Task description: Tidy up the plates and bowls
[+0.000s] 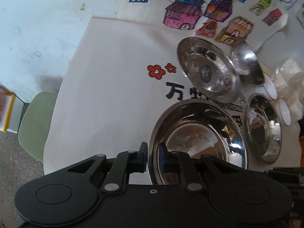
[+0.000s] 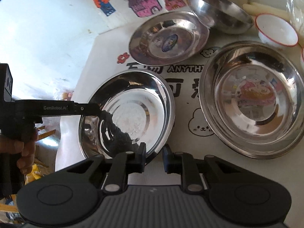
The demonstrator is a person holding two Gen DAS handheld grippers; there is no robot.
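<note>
Low right of the left wrist view, left of centre in the right wrist view: deep steel plate point(image 1: 199, 138), round, mirror-bright, with a thin flared lip and a flat well. Rests on the printed white tablecloth point(image 1: 114, 95).

Left gripper point(image 1: 153, 156): narrowed to a pinch on the plate's lip at its left edge, one finger inside the well, one outside. Right gripper point(image 2: 154, 157): drawn in just as narrow at the lip along the bottom of the right wrist view; appears to straddle the rim, though pad contact is hard to make out there.

Handling, as a guess: light, rigid, thin-walled, so no give under the pads. Polished and slick, hence prone to pivot or slide out of a one-point pinch. Best taken on the lip, pads square across it, two grips spread apart to stop swinging. Not fragile, but noisy and easily scuffed if dropped onto another dish.

Around it:
- Upper centre: shallower steel plate with a blue sticker point(image 2: 169, 38).
- Right: wider steel plate point(image 2: 252, 98), same flared shape, likely nests.
- Top: steel bowl point(image 2: 220, 13), rounded, steep-sided.
- Upper right: white bowl with a red rim point(image 2: 276, 30), probably ceramic and breakable.
</note>
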